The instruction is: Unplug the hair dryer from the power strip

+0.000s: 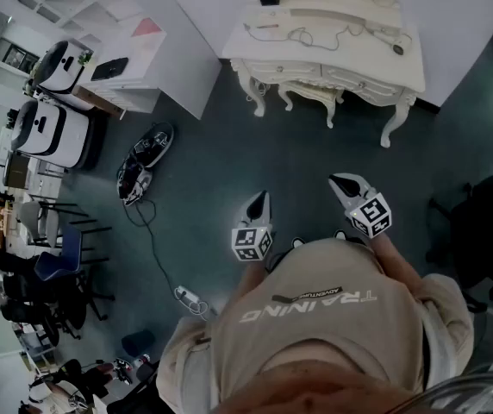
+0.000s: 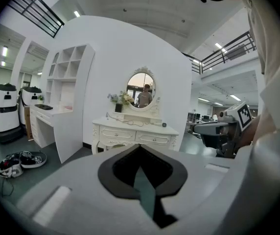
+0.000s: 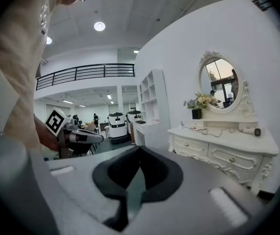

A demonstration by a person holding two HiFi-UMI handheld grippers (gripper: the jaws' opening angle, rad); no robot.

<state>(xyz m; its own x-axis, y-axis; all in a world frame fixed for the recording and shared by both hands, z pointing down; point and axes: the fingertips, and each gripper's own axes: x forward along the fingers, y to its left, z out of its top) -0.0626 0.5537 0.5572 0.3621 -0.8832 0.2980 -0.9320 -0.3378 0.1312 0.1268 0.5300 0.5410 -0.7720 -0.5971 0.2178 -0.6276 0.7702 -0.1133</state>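
The white hair dryer lies flat on the right part of the cream-white dressing table, well apart from both grippers. It is a slim, smooth tube with a dark round end. Its long axis runs roughly along the tabletop, slanting towards the near edge, and the dark end points to the table's right near corner.

A thin pale cord runs in loose waves from the dryer leftward across the top to a small pale block near the left end. That block is too small to tell whether it is the power strip.

The table is carved, with curved legs and knobbed drawers. It carries an oval mirror in a scrolled frame and a dark vase of pale flowers.

The left gripper and the right gripper have smooth grey shells and matte black pads. Each has its jaw tips pressed together on nothing. Both hang over the smooth dark grey-green floor on the near side, pointing towards the table.
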